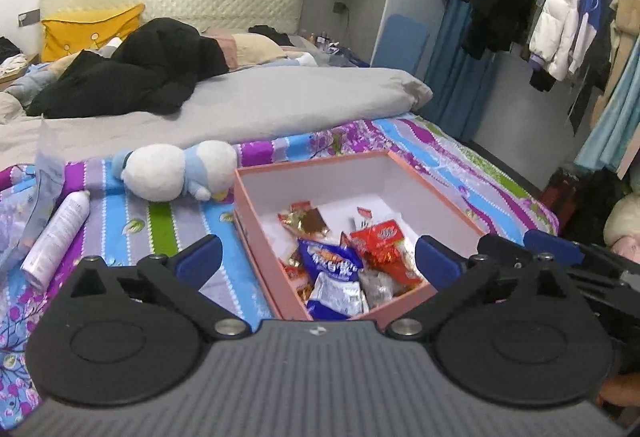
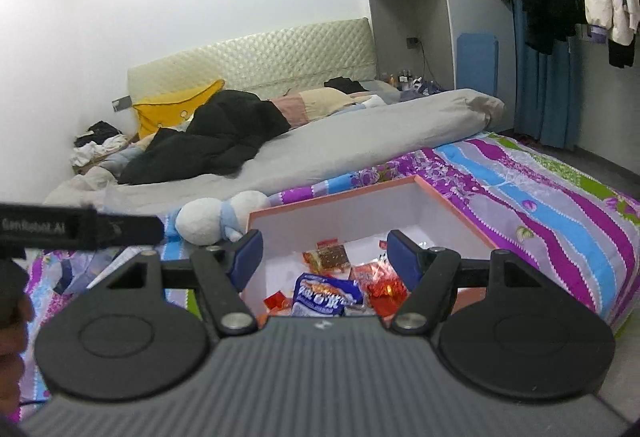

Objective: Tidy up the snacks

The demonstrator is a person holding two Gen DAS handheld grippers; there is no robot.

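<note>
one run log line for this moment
left gripper: open, empty | right gripper: open, empty | both over pink cardboard box | snack packets inside box | white plush toy beside box

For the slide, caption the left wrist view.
Open left gripper above a pink box of snack packets on the bed.

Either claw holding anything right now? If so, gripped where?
Nothing held. Left claw and right claw are both open and empty, above the snack packets in the pink box.
</note>
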